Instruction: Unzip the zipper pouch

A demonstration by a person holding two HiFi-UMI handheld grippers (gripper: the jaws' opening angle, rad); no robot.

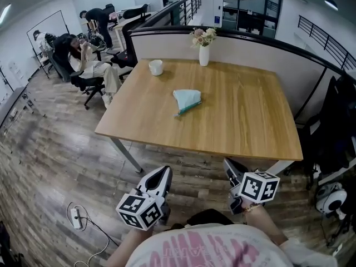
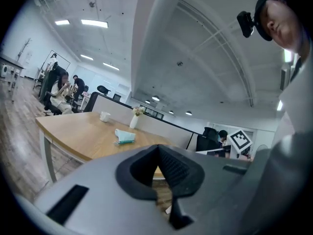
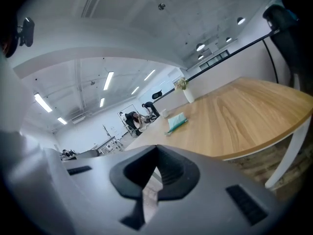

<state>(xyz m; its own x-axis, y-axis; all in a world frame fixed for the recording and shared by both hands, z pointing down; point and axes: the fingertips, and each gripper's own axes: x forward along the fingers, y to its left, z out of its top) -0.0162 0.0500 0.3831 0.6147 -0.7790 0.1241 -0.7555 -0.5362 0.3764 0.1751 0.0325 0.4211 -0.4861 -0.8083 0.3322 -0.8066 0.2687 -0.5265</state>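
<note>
Lying flat near the middle of the wooden desk [image 1: 250, 121], the teal zipper pouch [image 1: 187, 99] appears in the head view with a darker strip along its near edge. A white cup [image 1: 156, 67] stands toward the far left corner, and a white vase [image 1: 204, 54] of flowers stands at the far edge. The left gripper [image 1: 163, 174] and the right gripper [image 1: 230, 166] are held over the wood floor, short of the desk's near edge and well apart from the pouch. A white power strip [image 1: 77, 218] lies on the floor at near left.

In the left gripper view, the jaws are pressed together with nothing between them. The pouch lies far ahead on the desk, with the cup and vase behind it.

In the right gripper view, the jaws are likewise pressed together and empty. The pouch lies out on the desk to the left of centre, with the vase and cup beyond it, and seated people are visible further off.
</note>
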